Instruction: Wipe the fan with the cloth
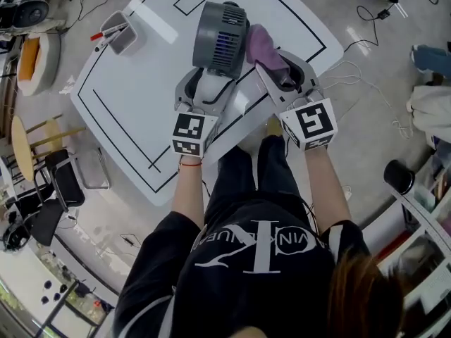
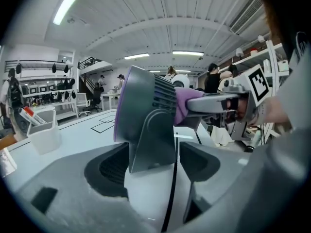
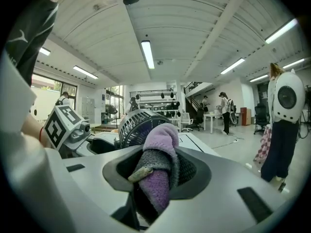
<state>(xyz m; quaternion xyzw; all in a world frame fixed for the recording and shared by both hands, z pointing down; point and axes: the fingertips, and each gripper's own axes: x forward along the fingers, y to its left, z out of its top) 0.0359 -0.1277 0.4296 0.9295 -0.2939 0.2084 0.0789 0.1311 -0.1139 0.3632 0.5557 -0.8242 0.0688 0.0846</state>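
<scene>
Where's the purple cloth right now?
In the head view, the purple cloth is pinched in the right gripper, against the right side of the fan.

- We take this for a big open robotics lab, not a home or a shop.
- The table point(image 1: 127, 118) is white and marked edge to edge with black lines and boxes point(image 1: 192, 0), like a test field.
- Overhead we see a ribbed hall ceiling with long strip lights point(image 3: 147, 54).
- Stairs point(image 3: 193, 89) climb to an upper gallery at the back.
- Desks point(image 3: 214, 116) and office chairs point(image 3: 186, 120) stand on the open floor, with people point(image 3: 224, 111) about.
- Cables point(image 1: 356, 44) trail over the floor off the table's right corner.
- Shelves point(image 2: 43, 90) of gear line one wall.
</scene>
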